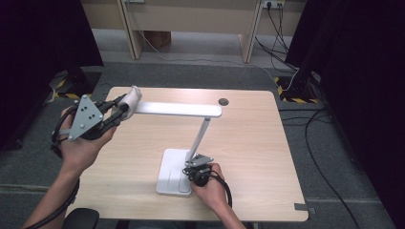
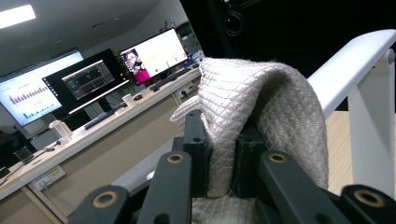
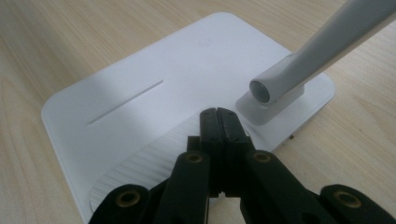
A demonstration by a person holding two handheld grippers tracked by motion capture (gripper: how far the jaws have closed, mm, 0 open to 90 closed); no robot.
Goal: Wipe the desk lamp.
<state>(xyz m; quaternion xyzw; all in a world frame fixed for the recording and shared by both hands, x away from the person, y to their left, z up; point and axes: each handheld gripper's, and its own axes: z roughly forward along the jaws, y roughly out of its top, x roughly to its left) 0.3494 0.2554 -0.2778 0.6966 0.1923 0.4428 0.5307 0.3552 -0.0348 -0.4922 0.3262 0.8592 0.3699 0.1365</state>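
1. Your left gripper had its jaws clamped on a quilted white cloth, pressed against the left end of the lamp head.
2. Your right gripper, jaws fully closed and empty, rested on the lamp base on the table.

A light wooden table on grey carpet, hemmed in by black curtains.
Beyond the table stands a pale wood desk with cables trailing to the floor and yellow-black hazard tape at the curtain feet. Off to the side, lit monitors line a long counter under a bright ceiling panel.
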